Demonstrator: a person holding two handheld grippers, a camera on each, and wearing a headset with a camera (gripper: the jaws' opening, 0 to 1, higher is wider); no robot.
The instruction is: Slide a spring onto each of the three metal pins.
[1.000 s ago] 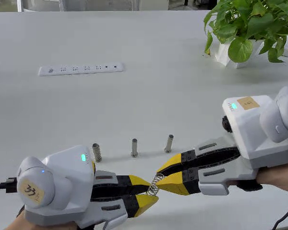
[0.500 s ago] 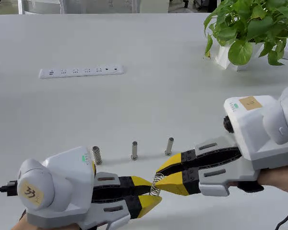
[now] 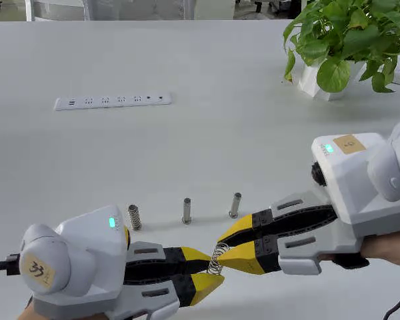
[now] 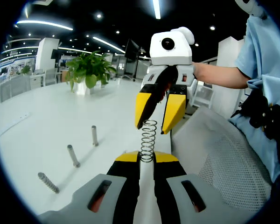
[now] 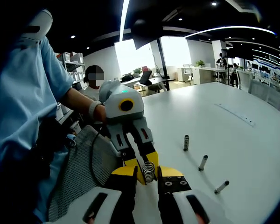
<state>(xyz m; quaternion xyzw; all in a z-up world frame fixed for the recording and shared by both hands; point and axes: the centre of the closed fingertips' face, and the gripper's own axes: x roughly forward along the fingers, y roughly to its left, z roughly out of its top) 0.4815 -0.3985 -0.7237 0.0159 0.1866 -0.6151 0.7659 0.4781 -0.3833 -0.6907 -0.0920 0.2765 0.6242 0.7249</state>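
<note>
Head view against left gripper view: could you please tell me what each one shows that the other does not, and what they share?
Head view, not the other: the left gripper's white body with its green light, and the black cable behind it. Left gripper view, not the other: a person's blue sleeve, a mesh chair and ceiling lights. Both: the plant, the three pins, one carrying a fitted spring, the right gripper, and the held spring between the two grippers' jaws.
</note>
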